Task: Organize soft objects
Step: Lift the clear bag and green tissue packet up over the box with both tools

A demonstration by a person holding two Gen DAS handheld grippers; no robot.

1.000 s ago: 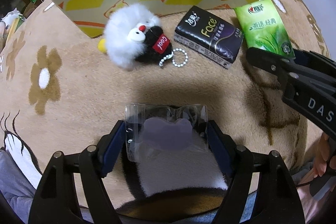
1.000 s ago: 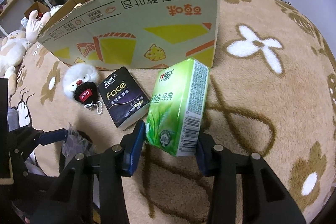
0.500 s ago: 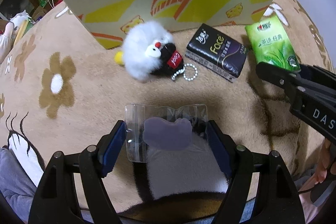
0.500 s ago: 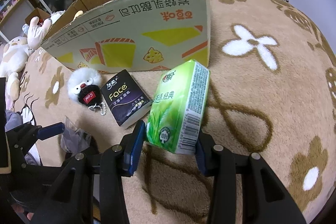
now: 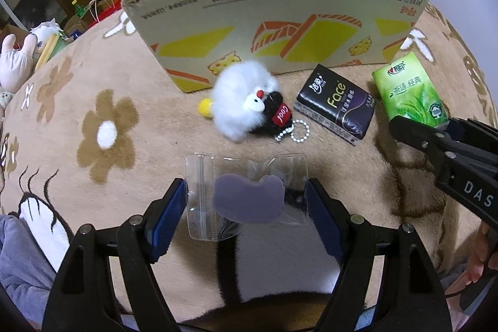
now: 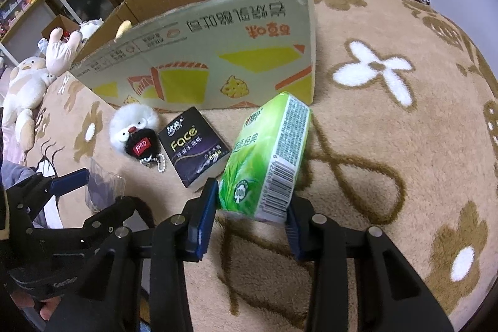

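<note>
Landmark: cardboard box (image 5: pixel 274 21), yellow and orange cheese print, Chinese text upside down
My left hand-held gripper (image 5: pixel 246 204): clamped on clear zip bag (image 5: pixel 246 192) with purple pad, in front of box
My right hand-held gripper (image 6: pixel 249 207): jaws closing on green tissue pack (image 6: pixel 267 157), tea-leaf print, at box's right corner
Black tissue pack (image 5: pixel 336 105): "Face", before box
White plush keychain (image 5: pixel 246 101): red "cool" tag, against box front
</note>
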